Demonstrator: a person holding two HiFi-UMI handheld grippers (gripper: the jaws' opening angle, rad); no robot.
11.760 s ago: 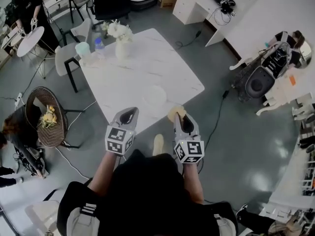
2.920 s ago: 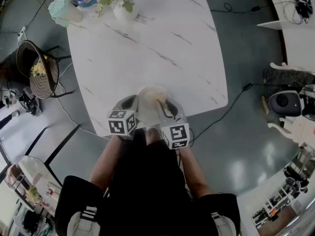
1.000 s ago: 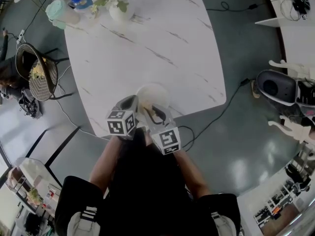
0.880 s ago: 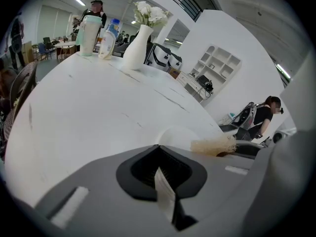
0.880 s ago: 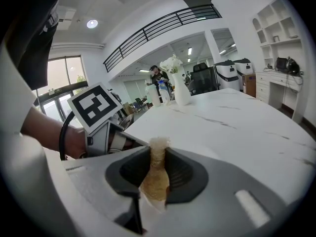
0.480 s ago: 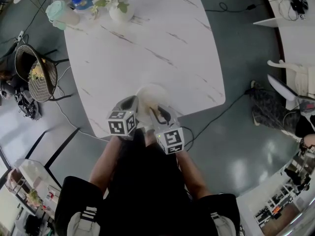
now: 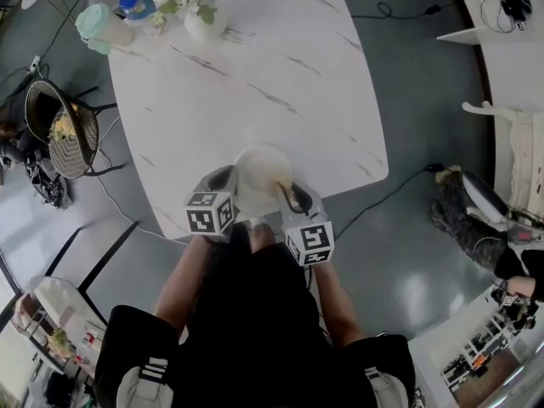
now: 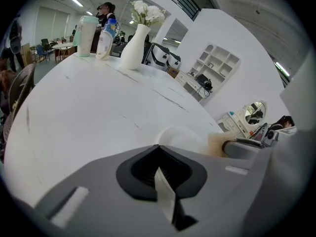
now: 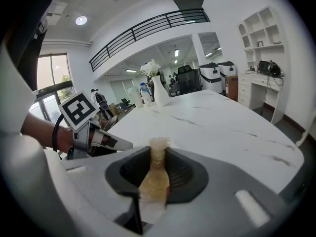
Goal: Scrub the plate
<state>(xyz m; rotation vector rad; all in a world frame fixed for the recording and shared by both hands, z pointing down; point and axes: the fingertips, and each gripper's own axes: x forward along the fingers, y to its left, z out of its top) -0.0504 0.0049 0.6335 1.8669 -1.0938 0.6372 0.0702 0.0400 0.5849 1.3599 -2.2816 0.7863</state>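
Note:
A white plate (image 7: 259, 170) lies near the front edge of the marble table (image 7: 255, 75). My left gripper (image 7: 228, 179) is shut on the plate's near-left rim; in the left gripper view the thin white rim (image 8: 164, 194) sits pinched between the jaws, with the plate (image 8: 180, 136) beyond. My right gripper (image 7: 286, 191) is shut on a tan sponge (image 7: 281, 184) at the plate's near-right side. The right gripper view shows the sponge (image 9: 155, 174) squeezed between the jaws and the left gripper (image 9: 106, 142) to the left. In the left gripper view the sponge (image 8: 216, 144) rests at the plate's right.
A white vase of flowers (image 7: 202, 17), a bottle (image 7: 132, 2) and a mint cup (image 7: 95, 24) stand at the table's far left corner. A wicker chair (image 7: 58, 126) is left of the table. A cable (image 7: 382, 198) runs on the floor at the right.
My right gripper has slid to the right with the sponge, from over the plate's near middle to its right side. The left gripper and the plate have stayed put.

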